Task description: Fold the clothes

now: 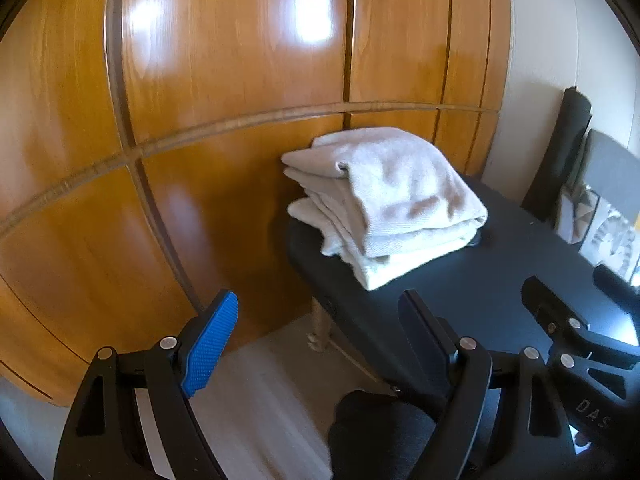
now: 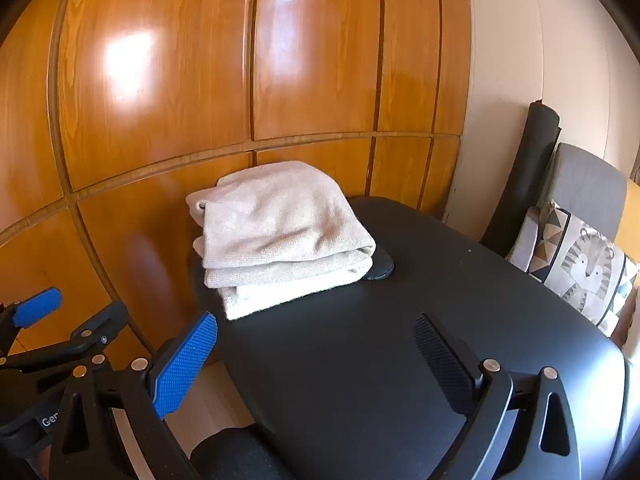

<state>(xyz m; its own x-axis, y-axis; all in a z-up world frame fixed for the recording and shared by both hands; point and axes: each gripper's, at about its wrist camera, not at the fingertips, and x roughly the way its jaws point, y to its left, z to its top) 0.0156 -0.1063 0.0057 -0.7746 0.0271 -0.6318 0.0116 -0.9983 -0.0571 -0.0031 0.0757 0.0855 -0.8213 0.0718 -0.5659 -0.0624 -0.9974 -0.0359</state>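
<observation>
- Near side of the black table is wide open in front of the folded towel stack.
- Wooden wardrobe blocks right behind the stack; tiger cushion crowds the table's right edge.

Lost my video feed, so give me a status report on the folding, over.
Left gripper and right gripper open, empty, short of the pile. Folded cream cloth stacked at the far end of the black table. Nothing in the way.

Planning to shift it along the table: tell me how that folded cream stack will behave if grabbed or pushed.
The folded cream stack is soft knit, so probably floppy; pinching one layer would likely unfold it. Its loose layers may slide apart when pushed across the smooth black table.
</observation>
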